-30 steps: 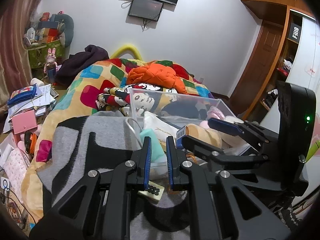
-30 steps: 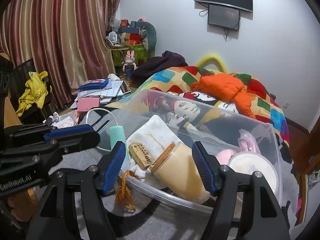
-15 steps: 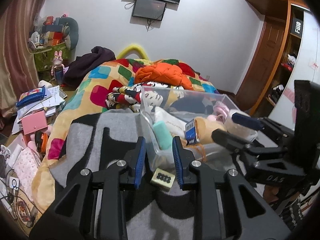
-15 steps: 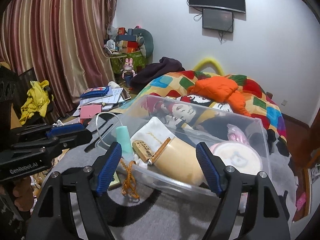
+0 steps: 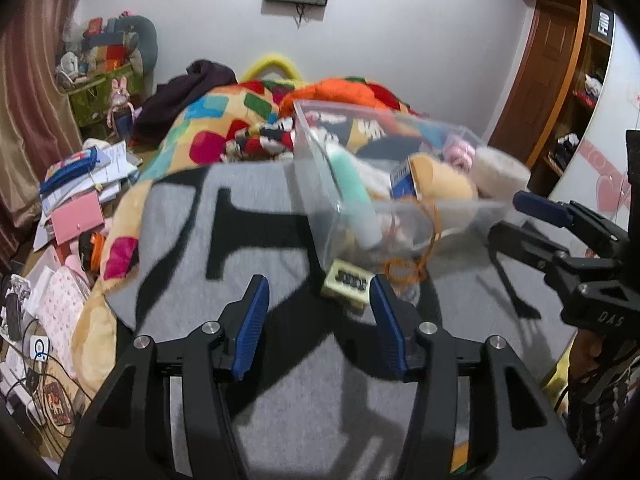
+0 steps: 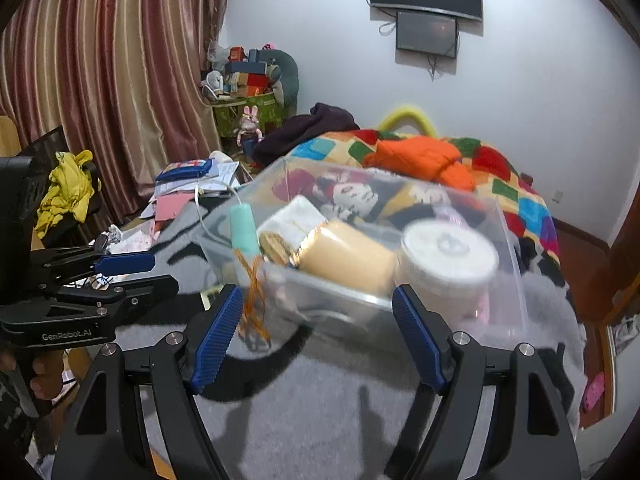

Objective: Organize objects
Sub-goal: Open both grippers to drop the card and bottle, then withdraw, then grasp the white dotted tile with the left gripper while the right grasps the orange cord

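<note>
A clear plastic bin sits on the grey blanket on the bed. It holds a mint tube, a cream jar, a white round tub and a blue box. An orange cord hangs over its near wall. A small cream block with black dots lies on the blanket in front of the bin. My left gripper is just behind the block, jaws opening, nothing between them. My right gripper is open before the bin's near wall, not touching it.
A patchwork quilt and an orange garment lie behind the bin. Papers and a pink pouch clutter the floor at the left. Curtains hang on that side. A wooden wardrobe stands at the right.
The left jaws went from shut to spread apart, and the gripper drew back and down from the bin, leaving the small block ahead of it. The right gripper backed off slightly and widened.
</note>
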Action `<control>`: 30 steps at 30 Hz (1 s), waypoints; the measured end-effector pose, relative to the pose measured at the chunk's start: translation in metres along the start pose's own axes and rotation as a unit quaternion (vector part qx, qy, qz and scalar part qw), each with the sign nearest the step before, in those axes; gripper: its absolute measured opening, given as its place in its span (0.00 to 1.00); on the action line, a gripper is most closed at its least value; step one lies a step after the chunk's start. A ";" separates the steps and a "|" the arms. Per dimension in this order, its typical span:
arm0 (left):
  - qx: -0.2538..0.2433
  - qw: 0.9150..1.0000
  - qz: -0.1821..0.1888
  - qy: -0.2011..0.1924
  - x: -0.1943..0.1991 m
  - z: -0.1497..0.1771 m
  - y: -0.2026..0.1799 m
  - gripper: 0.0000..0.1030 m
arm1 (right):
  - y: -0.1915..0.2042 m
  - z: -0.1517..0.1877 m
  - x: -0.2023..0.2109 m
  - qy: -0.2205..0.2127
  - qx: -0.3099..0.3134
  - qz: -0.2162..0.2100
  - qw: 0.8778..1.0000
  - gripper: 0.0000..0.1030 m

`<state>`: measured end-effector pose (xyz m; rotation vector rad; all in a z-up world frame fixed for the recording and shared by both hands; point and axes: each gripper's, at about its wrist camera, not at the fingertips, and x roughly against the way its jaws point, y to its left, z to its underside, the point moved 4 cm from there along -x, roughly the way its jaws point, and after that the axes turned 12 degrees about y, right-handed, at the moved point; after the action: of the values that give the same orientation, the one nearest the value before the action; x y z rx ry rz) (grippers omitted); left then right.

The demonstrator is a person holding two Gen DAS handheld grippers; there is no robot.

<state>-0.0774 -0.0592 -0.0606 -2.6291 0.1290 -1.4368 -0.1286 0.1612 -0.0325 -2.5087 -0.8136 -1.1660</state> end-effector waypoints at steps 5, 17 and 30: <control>-0.009 0.999 0.002 0.033 -0.020 0.004 -0.007 0.51 | -0.012 0.017 -0.004 0.017 -0.020 -0.004 1.000 0.72; -0.020 0.997 -0.016 0.066 -0.050 -0.011 -0.019 0.56 | -0.065 0.054 -0.010 0.047 -0.088 -0.003 0.995 0.72; -0.032 0.997 -0.051 0.048 -0.052 -0.010 -0.025 0.36 | -0.095 0.073 -0.007 0.039 -0.139 0.007 0.989 0.65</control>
<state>-0.1136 -0.0281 -0.0941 -2.6529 0.0525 -1.6178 -0.1426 0.2677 -0.0856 -2.6595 -0.6504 -1.4524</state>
